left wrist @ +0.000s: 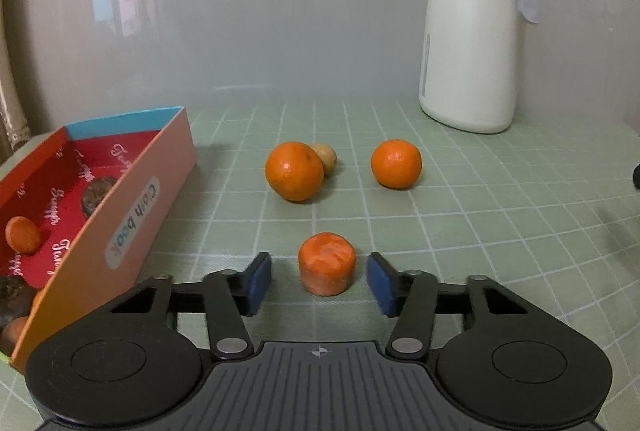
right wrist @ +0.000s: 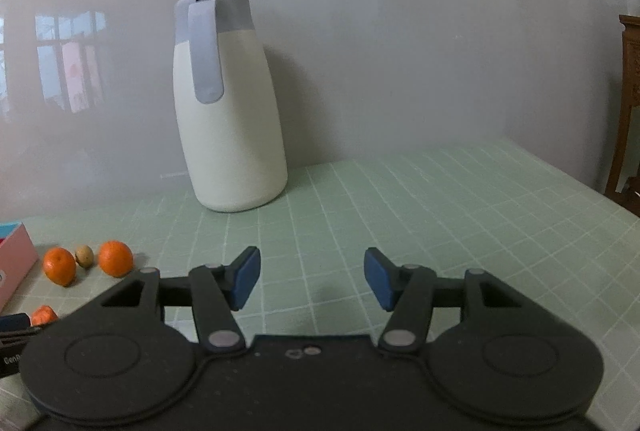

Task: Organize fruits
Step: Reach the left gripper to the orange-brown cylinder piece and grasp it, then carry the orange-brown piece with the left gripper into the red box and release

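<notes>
A short orange carrot chunk [left wrist: 327,269] stands upright on the green checked tablecloth [left wrist: 460,231], between the blue pads of the left gripper [left wrist: 319,281], with a small gap showing on each side, so the jaws are not yet pressing it. Beyond it lie two oranges [left wrist: 295,171] [left wrist: 396,163] with a small tan fruit [left wrist: 325,158] touching the left one. An open red-lined box [left wrist: 132,207] holding more produce sits to the left. The right gripper [right wrist: 312,281] hovers open and empty over bare cloth. A white jug [right wrist: 230,119] stands against the wall.
</notes>
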`<state>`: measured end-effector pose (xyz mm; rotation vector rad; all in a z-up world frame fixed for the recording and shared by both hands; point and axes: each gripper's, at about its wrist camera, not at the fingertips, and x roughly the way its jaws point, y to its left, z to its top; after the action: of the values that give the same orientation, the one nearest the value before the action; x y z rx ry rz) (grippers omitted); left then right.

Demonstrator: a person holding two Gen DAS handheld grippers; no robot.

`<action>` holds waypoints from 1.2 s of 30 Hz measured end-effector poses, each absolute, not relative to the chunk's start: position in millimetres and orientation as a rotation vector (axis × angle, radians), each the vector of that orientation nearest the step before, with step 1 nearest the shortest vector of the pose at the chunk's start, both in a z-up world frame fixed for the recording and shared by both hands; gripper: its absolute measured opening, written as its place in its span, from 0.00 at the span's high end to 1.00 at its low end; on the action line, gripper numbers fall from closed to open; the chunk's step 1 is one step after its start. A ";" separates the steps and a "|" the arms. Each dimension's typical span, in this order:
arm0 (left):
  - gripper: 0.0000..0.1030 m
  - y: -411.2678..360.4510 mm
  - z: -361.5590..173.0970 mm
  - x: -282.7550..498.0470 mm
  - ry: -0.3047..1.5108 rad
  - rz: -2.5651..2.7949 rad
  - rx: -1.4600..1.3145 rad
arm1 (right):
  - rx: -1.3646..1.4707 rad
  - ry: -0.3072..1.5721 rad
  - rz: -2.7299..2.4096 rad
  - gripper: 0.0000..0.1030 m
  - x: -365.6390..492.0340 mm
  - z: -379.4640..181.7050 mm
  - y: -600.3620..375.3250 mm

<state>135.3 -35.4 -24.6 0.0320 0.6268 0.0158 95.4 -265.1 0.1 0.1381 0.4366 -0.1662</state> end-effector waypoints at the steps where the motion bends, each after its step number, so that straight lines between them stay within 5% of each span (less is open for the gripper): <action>1: 0.59 -35.3 -24.7 136.3 0.626 0.011 0.024 | 0.138 0.440 -0.166 0.44 96.2 -0.6 -265.2; 3: 0.70 -36.4 -24.8 137.0 0.622 -0.001 0.015 | 0.137 0.444 -0.165 0.44 97.9 -1.6 -263.9; 36: 0.70 58.1 19.8 76.9 0.488 0.112 -0.027 | 0.102 0.448 -0.063 0.44 102.1 7.3 -197.8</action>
<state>76.9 58.1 19.8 -0.0268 0.4880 0.1121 102.1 -197.8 7.3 0.1025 0.4482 -0.0631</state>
